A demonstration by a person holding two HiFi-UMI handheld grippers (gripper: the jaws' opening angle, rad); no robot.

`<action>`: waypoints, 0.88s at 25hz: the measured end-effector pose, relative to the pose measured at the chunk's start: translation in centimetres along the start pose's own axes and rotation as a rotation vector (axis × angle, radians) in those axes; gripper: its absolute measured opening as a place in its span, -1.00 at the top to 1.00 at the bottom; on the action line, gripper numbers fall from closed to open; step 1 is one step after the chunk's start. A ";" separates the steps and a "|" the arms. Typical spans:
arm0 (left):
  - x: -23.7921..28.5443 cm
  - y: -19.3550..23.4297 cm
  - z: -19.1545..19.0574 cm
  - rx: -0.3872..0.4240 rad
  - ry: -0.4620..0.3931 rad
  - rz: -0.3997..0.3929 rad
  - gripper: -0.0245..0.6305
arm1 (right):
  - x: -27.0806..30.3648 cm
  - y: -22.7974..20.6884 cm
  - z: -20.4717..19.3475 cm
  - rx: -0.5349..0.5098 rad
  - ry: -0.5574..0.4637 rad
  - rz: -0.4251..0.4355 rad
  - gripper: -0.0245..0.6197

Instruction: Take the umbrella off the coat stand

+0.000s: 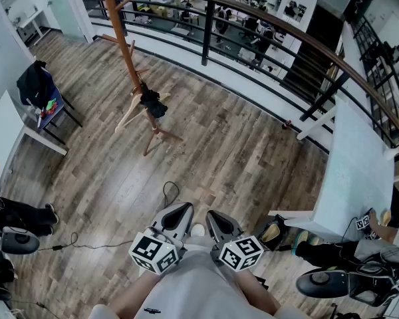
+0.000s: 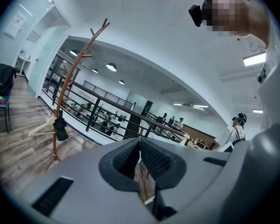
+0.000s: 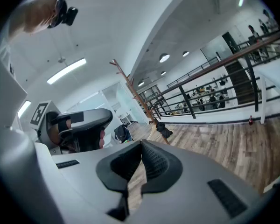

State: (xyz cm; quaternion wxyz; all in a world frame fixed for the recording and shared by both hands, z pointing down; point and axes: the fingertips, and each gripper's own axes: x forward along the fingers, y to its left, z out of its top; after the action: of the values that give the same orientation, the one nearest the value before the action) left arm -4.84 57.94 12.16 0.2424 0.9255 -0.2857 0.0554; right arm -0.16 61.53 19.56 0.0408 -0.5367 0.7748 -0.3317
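Observation:
A tall brown wooden coat stand (image 1: 123,42) rises from the plank floor at the upper left, well ahead of me. A small folded black umbrella (image 1: 152,103) hangs low on its pole. The left gripper view shows the stand (image 2: 66,87) and umbrella (image 2: 61,129) far off at the left; in the right gripper view the umbrella (image 3: 164,130) hangs just beyond the jaw tips. My left gripper (image 1: 184,209) and right gripper (image 1: 211,215) sit side by side close to my body, both shut with nothing between the jaws.
A pale wooden hanger (image 1: 129,116) hangs beside the umbrella. A dark railing (image 1: 266,28) curves behind the stand. A white table (image 1: 359,171) stands at the right, a chair with a black jacket (image 1: 38,88) at the left. Cables (image 1: 167,193) lie on the floor.

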 end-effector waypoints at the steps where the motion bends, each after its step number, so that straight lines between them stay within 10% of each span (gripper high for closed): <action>1: 0.1 -0.3 0.0 0.002 -0.011 0.001 0.85 | -0.2 0.1 0.3 -0.018 -0.003 0.003 0.81; 13: 1.1 -2.5 -1.3 0.022 -0.040 0.016 0.85 | -2.9 -0.4 2.5 -0.202 -0.049 -0.048 0.82; 22: 2.8 -2.3 -2.2 0.018 -0.002 0.019 0.85 | -2.9 -2.0 3.6 -0.157 -0.088 -0.044 0.81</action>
State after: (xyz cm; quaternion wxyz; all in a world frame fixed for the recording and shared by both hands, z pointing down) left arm -1.11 59.23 13.80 0.2331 0.9250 -0.2942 0.0595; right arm 4.17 61.93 16.98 0.0253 -0.5691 0.7839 -0.2471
